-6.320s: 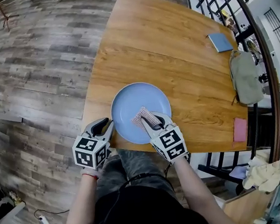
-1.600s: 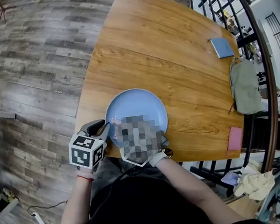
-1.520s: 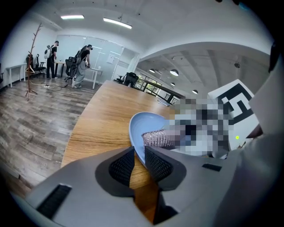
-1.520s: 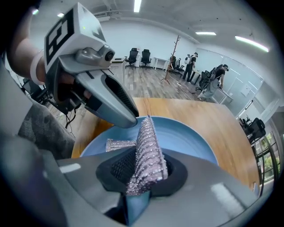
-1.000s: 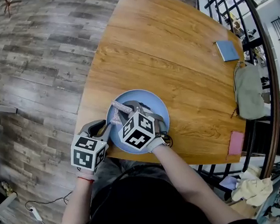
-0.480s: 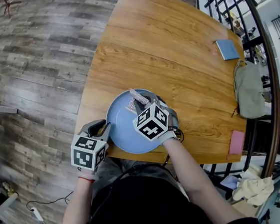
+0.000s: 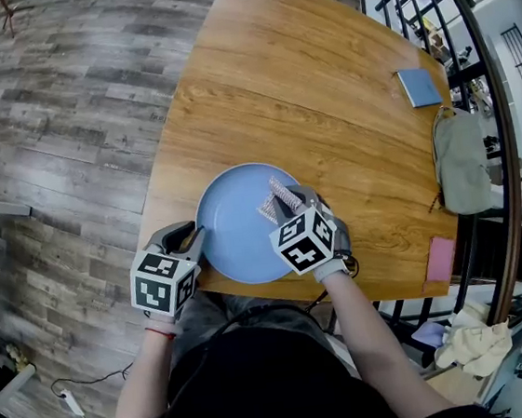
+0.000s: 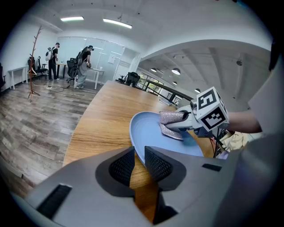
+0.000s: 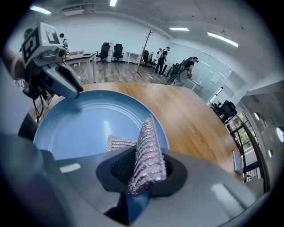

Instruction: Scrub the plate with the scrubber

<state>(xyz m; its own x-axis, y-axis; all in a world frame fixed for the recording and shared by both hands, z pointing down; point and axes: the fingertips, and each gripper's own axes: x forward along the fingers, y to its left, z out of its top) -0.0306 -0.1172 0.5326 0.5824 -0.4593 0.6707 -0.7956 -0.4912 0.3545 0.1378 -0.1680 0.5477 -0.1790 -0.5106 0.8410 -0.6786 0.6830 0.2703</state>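
Observation:
A light blue plate [image 7: 235, 230] lies at the near edge of the wooden table [image 7: 302, 77]. My left gripper [image 7: 196, 239] is shut on the plate's left rim; in the left gripper view the plate's rim [image 8: 137, 146] runs between the jaws of the left gripper [image 8: 138, 158]. My right gripper [image 7: 285, 202] is shut on a silvery mesh scrubber [image 7: 275, 196], which rests on the right part of the plate. In the right gripper view the scrubber [image 9: 146, 148] stands folded between the right gripper's [image 9: 142, 167] jaws, its tip on the plate [image 9: 84, 122].
A blue pad [image 7: 419, 87], a grey-green bag [image 7: 460, 160] and a pink pad [image 7: 440, 260] lie along the table's right edge, beside a black railing [image 7: 495, 130]. Wooden floor [image 7: 46, 134] lies left of the table. People stand far off in the room [image 8: 82, 66].
My right gripper has swept the scrubber from the plate's left side, across its far part, to its right side. The left gripper has kept its hold on the rim.

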